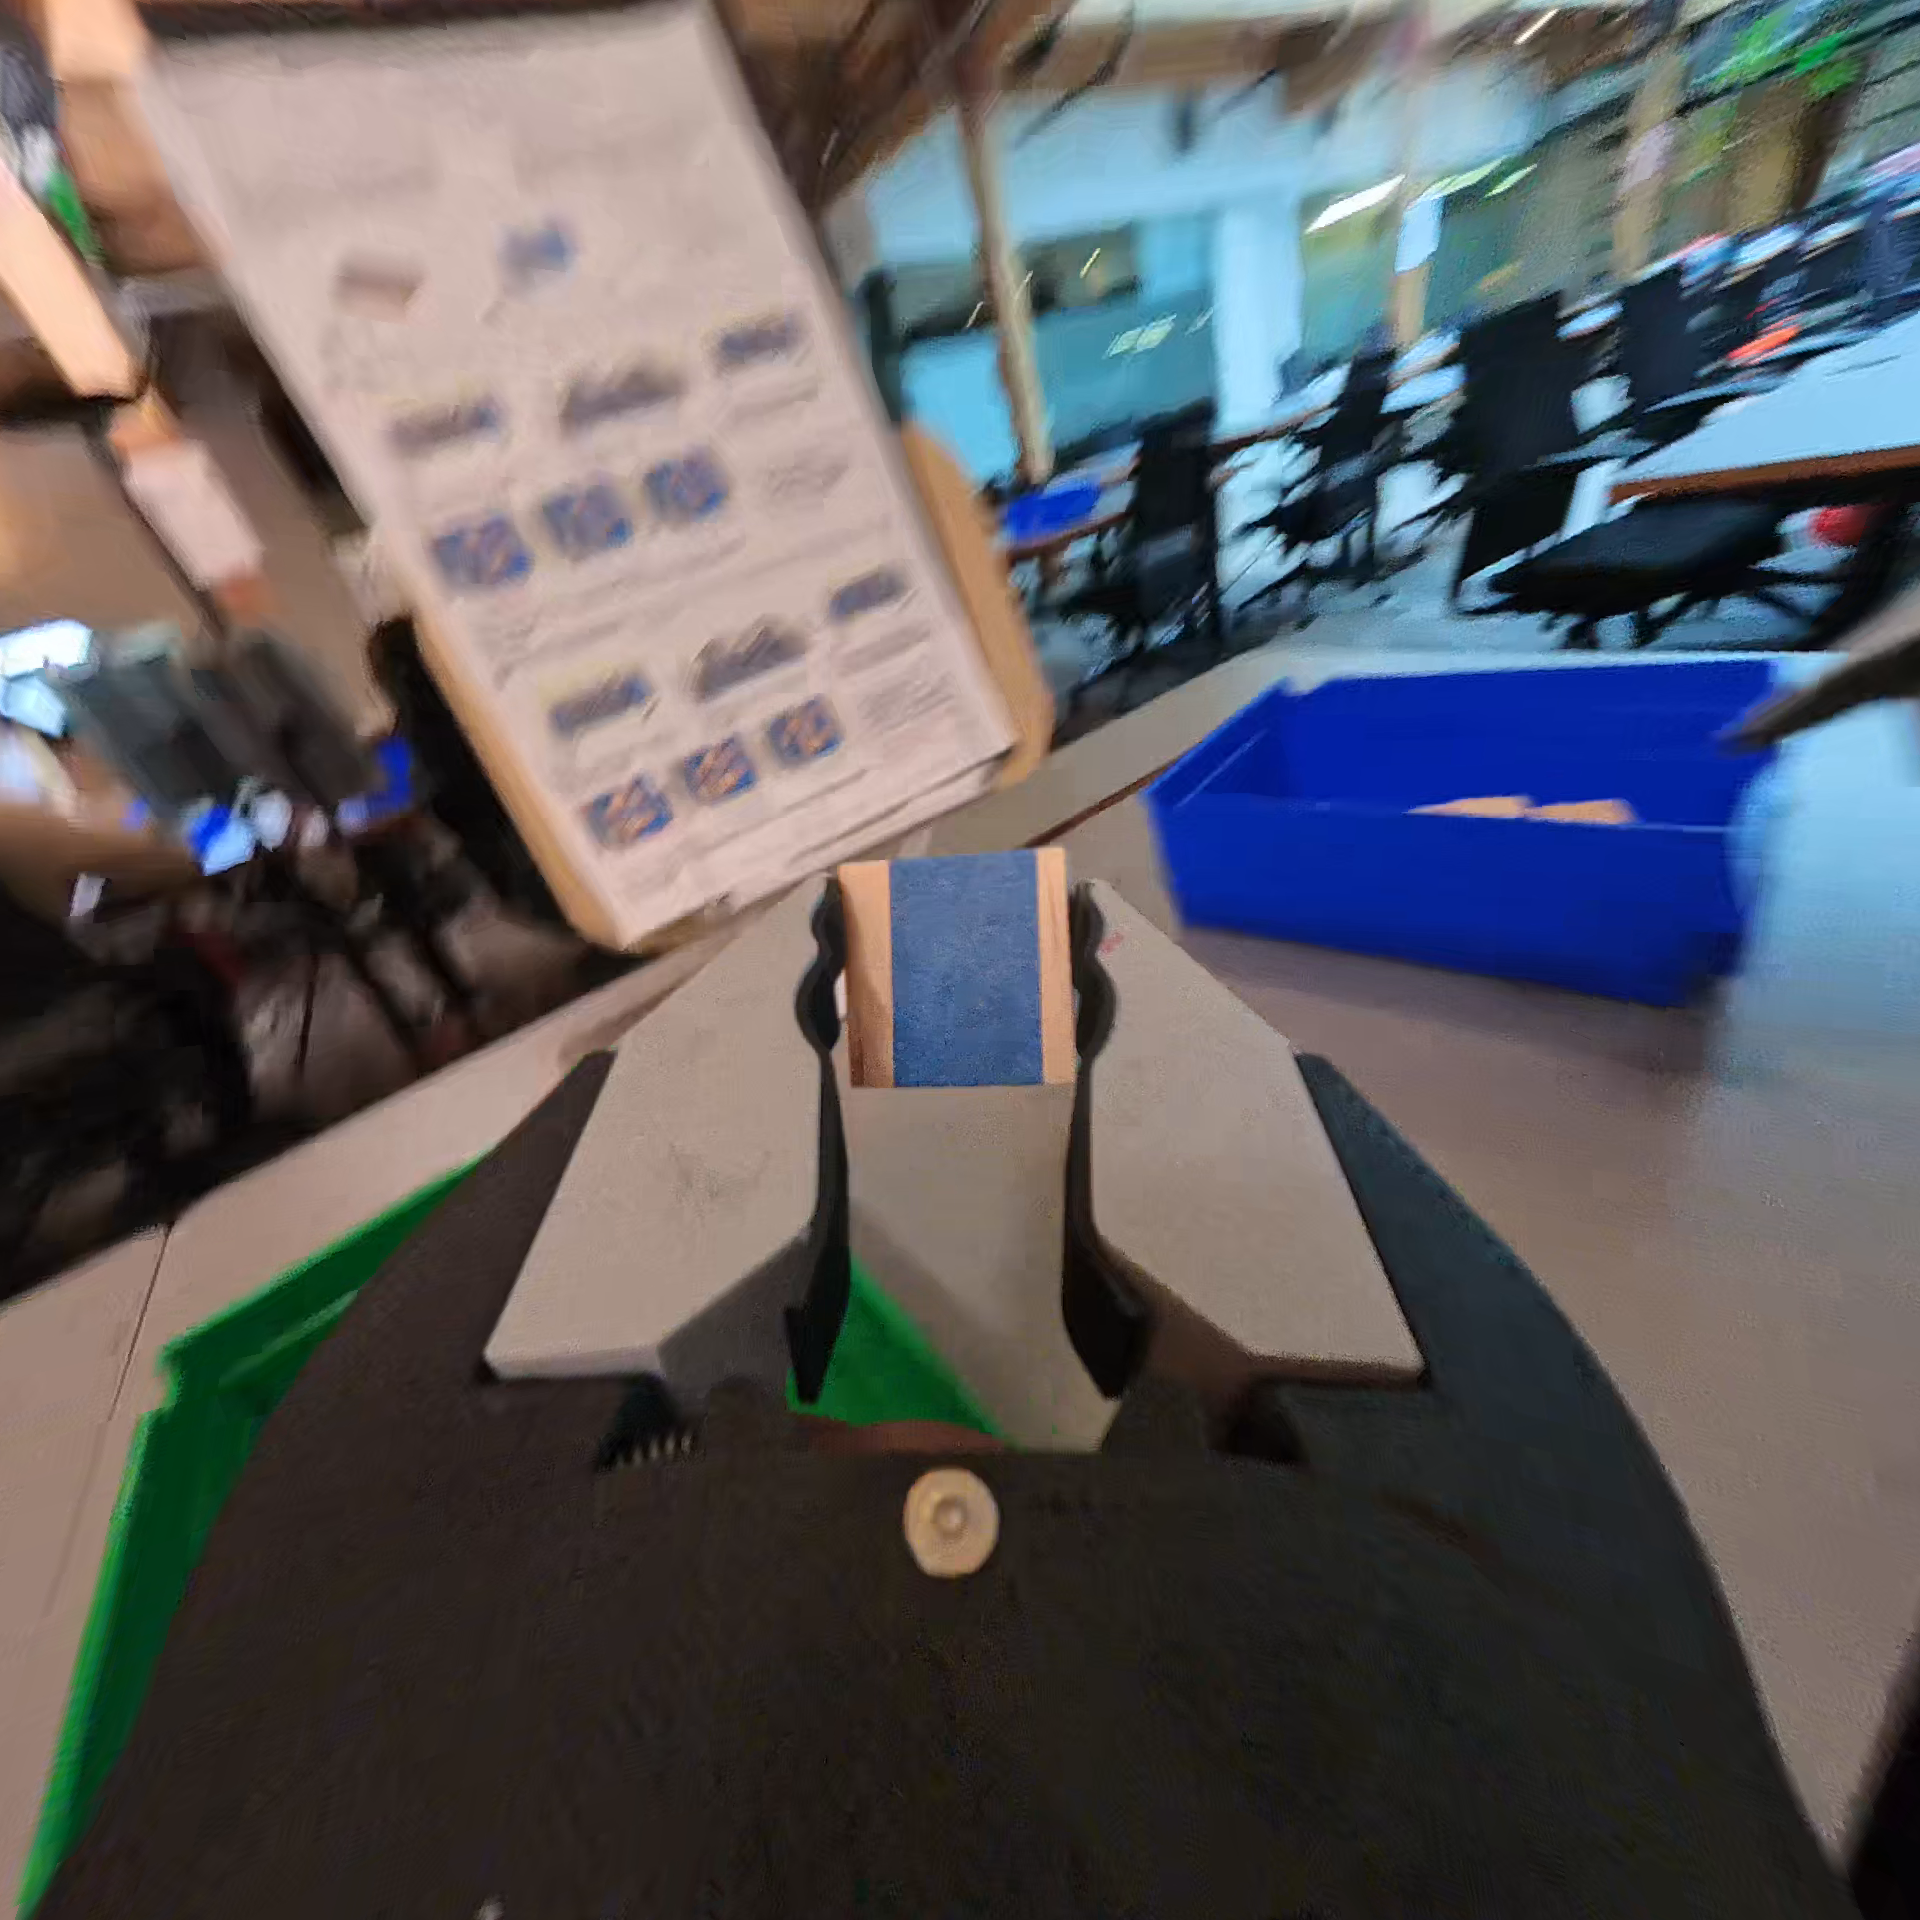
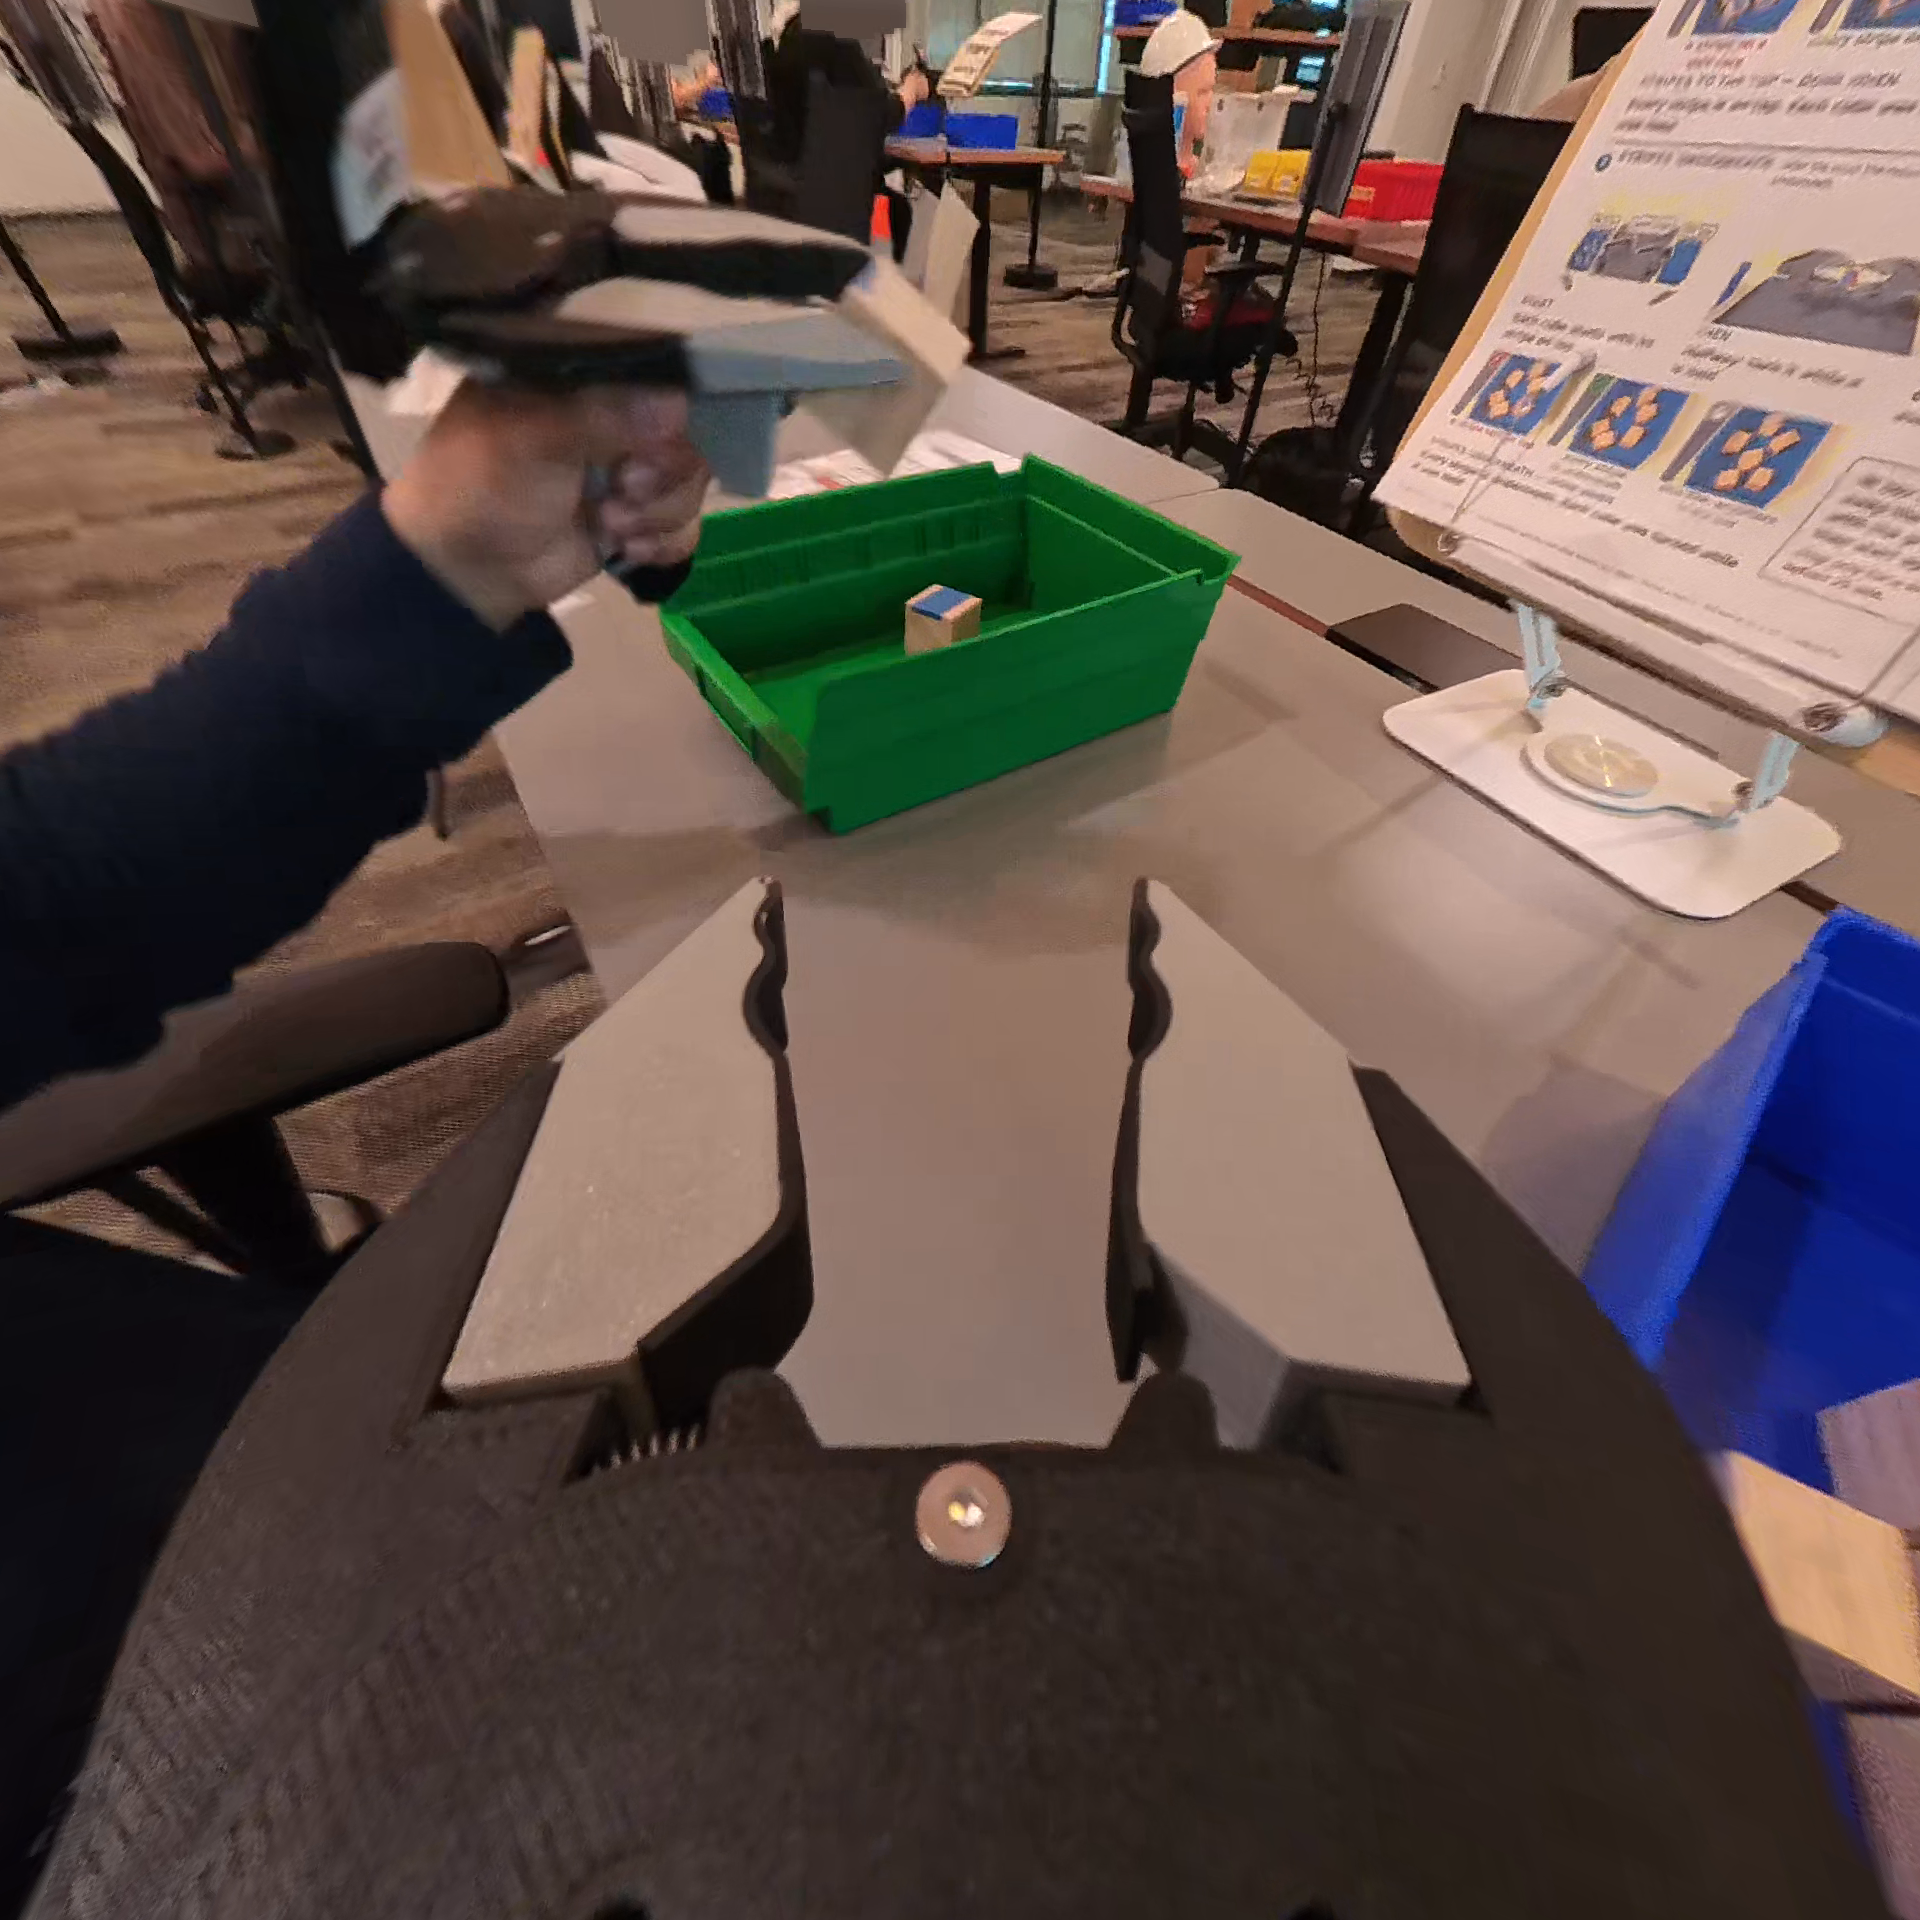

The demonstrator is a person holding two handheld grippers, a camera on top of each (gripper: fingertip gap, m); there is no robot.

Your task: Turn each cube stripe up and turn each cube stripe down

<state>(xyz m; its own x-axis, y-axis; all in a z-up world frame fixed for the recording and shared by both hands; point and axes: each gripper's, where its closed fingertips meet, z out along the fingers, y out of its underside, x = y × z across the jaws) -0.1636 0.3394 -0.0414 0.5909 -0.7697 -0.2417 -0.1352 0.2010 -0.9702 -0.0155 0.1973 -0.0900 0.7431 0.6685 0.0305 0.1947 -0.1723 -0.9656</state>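
Note:
My left gripper (image 1: 958, 971) is shut on a wooden cube (image 1: 961, 966) whose blue stripe faces the camera, held in the air above the table between the green bin (image 1: 904, 1361) and the blue bin (image 1: 1455, 831). In the right wrist view the left gripper (image 2: 904, 322) is raised above the green bin (image 2: 987, 707) with the cube (image 2: 909, 322) blurred at its tips. One wooden cube (image 2: 941, 617) sits stripe up in the green bin. My right gripper (image 2: 956, 966) is open and empty over the bare table.
The blue bin (image 2: 1787, 1195) sits at the right and holds wooden cubes (image 1: 1527, 808). An instruction sheet on a white stand (image 2: 1621, 790) is at the back right. A person's sleeved arm (image 2: 260, 727) reaches in from the left. An office chair (image 2: 312, 1029) stands at the table's left edge.

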